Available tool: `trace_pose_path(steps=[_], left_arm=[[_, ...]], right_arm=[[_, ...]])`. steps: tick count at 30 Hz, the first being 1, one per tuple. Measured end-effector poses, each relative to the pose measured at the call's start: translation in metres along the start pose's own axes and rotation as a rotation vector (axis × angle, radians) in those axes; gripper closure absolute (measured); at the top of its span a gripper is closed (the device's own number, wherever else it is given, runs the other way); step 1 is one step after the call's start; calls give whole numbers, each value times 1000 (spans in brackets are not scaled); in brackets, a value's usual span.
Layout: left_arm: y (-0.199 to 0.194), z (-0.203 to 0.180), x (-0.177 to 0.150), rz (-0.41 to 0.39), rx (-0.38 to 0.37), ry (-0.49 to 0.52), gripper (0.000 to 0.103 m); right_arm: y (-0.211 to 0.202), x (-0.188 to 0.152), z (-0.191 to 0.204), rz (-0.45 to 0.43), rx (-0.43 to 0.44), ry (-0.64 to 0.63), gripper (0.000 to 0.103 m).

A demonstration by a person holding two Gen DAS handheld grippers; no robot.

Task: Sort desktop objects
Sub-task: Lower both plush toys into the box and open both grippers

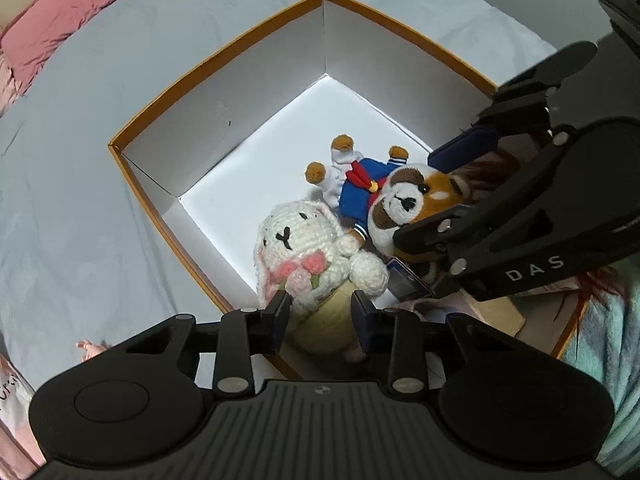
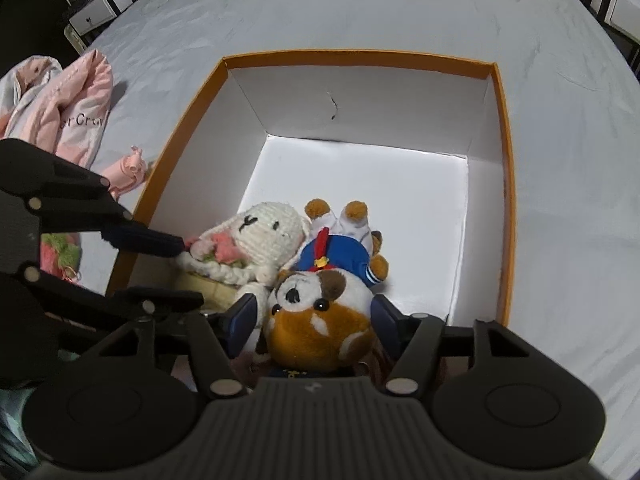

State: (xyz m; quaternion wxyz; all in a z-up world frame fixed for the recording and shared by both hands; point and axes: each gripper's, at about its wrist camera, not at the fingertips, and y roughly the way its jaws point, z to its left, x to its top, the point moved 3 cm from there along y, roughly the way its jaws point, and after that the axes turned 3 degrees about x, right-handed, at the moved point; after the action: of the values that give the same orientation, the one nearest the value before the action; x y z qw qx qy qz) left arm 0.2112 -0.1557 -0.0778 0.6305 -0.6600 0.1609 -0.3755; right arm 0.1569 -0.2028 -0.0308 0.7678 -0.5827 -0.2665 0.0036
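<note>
Both my grippers reach into the orange-rimmed box (image 2: pixel 505 184), which sits on the grey bedsheet (image 2: pixel 320 12). My left gripper (image 1: pixel 321 310) has its jaws apart astride the crocheted bunny (image 1: pixel 304 240), w/ gaps both sides, so no clamp; the bunny lies in the near-left corner. My right gripper (image 2: pixel 315 314) has its jaws apart either side of the red-panda plush (image 2: pixel 320 320), contact unclear. The two toys lie touching on the box floor, packed to one end, prob. to leave the far half free. A pink garment (image 2: pixel 64 108) lies outside on the bed, apparently unsorted.
</note>
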Motion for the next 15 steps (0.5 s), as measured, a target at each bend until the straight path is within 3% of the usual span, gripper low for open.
trace_pose_path(steps=[5,11,15], left_arm=[[-3,8,-1,-21,-27,-33,63],[-21,18,-5,-88,-53,-104,63],[-37,21,-11,-124,-57,-141,63]], right_arm=[[4,-4,2,30,-27,-23,50],[12,5,3,16,-11,-57,51],[15,8,-4,51,48,-13,52]])
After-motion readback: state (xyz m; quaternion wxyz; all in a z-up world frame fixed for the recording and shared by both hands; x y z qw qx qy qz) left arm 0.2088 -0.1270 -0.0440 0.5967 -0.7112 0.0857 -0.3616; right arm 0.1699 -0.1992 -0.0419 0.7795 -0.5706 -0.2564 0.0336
